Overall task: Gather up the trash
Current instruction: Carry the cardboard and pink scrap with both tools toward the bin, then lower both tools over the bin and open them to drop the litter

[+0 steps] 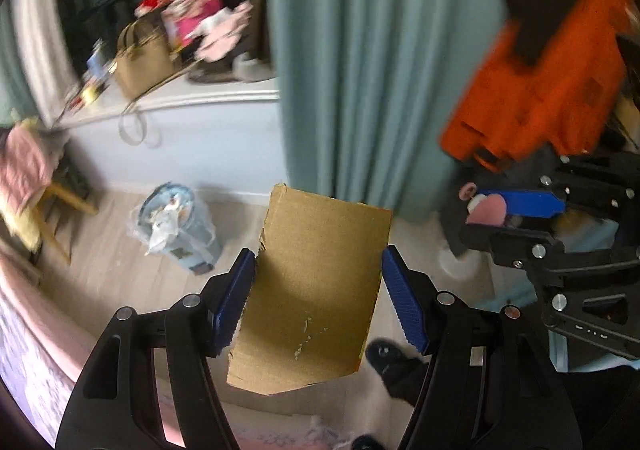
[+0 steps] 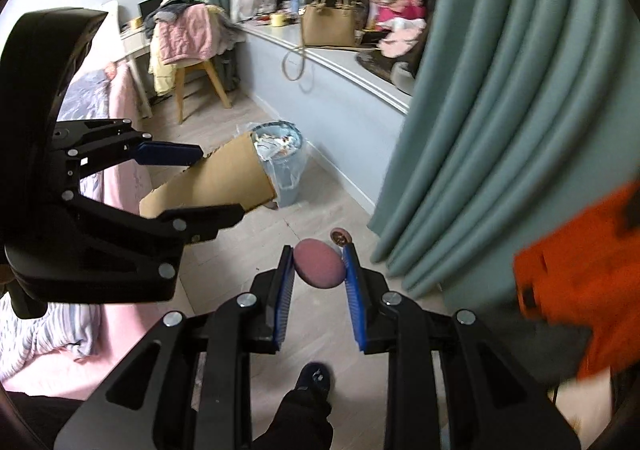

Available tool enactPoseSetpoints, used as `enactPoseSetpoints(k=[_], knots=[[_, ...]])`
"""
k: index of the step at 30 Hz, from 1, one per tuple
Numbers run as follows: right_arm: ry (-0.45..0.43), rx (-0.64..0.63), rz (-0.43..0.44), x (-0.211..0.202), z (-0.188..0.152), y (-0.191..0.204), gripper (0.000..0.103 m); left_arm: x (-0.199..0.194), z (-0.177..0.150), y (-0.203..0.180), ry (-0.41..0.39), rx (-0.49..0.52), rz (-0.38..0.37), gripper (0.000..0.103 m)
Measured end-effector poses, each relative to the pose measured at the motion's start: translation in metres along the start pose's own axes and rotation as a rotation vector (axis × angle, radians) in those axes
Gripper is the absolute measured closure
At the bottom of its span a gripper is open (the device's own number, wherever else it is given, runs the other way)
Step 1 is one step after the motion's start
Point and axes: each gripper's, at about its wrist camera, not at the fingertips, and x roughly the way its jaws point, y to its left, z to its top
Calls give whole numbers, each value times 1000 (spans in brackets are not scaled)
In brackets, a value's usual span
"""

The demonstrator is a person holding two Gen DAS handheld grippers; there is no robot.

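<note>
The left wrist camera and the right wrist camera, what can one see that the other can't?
Only the left wrist view shows the flat face of the cardboard piece filling the left gripper. Only the right wrist view shows the desk with a laptop and the striped bedding. Both show the bin, the tan handbag, the green curtain, and the right gripper clamping a pink round thing.

No readable text, label, brand, number or sign in either view. Cardboard piece (image 1: 316,286) bare, no print. Patch on side of waste bin (image 1: 180,226) too blurred to read. Small marks on black frame of right tool (image 1: 516,211) too small to read.
</note>
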Motion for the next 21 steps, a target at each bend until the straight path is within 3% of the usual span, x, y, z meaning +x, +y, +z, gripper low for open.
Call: enactPoseSetpoints(k=[8,13,17,21], knots=[[-9,-169,133,76,110,-33,78,42,54,81,18,-163,136,40],[-6,-208,198,128,169,-14,78,75,71,160,34,-260,193,40],[-18,-253,220,183,217,6,78,113,84,230,46,-267,230,40],[27,-241,217,244,272,26,78,147,98,298,86,-264,223,40]])
